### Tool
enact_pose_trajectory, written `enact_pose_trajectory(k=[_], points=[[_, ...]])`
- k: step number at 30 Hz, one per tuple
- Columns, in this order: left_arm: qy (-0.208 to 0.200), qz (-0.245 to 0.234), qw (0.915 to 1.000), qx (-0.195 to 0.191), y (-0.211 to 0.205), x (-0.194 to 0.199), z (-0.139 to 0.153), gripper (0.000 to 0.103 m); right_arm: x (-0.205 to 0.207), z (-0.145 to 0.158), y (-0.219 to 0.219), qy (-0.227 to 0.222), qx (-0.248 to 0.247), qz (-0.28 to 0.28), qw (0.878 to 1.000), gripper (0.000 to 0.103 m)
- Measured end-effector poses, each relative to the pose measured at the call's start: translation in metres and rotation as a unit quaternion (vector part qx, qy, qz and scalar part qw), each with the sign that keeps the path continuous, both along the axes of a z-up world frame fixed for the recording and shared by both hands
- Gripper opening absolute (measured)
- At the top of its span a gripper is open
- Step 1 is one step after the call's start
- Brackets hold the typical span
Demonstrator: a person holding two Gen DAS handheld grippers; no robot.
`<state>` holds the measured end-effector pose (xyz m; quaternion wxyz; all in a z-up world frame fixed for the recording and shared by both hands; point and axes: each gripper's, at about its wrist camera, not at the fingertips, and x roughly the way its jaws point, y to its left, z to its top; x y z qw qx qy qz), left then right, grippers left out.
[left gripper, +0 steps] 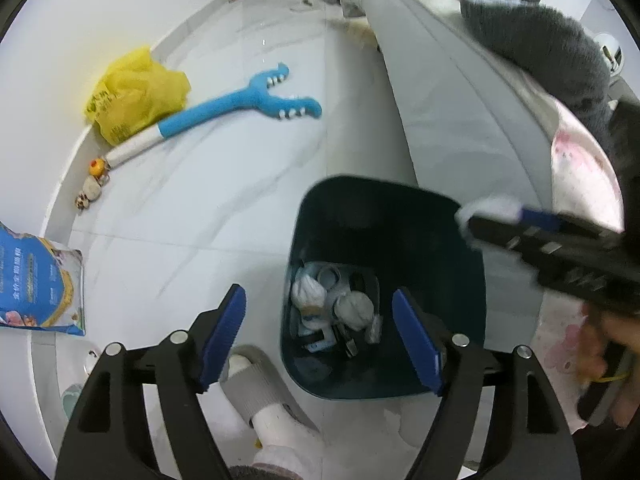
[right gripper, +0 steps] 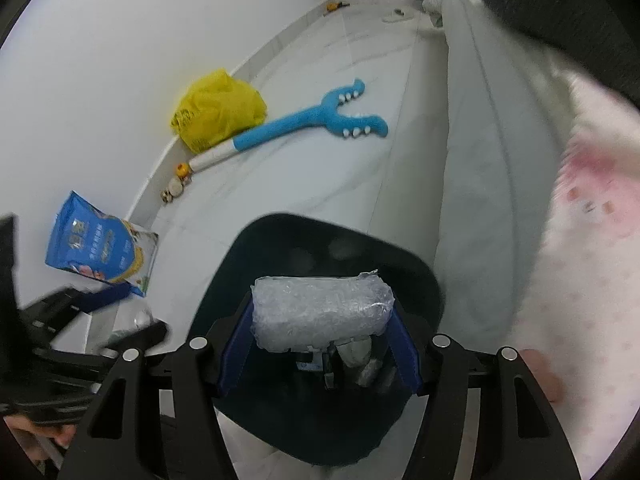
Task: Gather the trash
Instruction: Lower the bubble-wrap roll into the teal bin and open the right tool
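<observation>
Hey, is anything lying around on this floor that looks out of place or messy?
Yes. A crumpled yellow plastic bag sits against the wall, with a blue plush toy sprawled beside it and small trinkets along the baseboard. A blue pouch leans tilted on the wall. Nothing looks spilled.

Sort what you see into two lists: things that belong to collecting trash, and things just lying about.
Belongs to the job:
bubble wrap wad
trash bin
right gripper
left gripper

Lying about:
yellow bag
blue plush toy
blue pouch
</observation>
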<state>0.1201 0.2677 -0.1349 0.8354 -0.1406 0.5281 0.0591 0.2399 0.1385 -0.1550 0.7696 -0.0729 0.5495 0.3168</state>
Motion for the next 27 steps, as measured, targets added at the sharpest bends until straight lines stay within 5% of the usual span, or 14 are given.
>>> enact_pose_trajectory(k=[15, 22, 27], points=[[-0.144, 0.023, 0.9868, 0.071, -0.004, -0.023, 0.088, 0.093, -0.014, -0.059, 0.018, 0.038, -0.061, 0.003, 0.997, 0.064], [-0.213, 0.029, 0.9716, 0.099, -0.014, -0.040, 0.130, 0.097, -0.024, -0.040, 0.020, 0.013, -0.060, 0.012, 0.998, 0.084], [-0.254, 0.037, 0.9583, 0.127, -0.025, -0.053, 0.153, 0.099, -0.031, -0.008, 0.009, -0.014, -0.036, 0.008, 0.999, 0.086]])
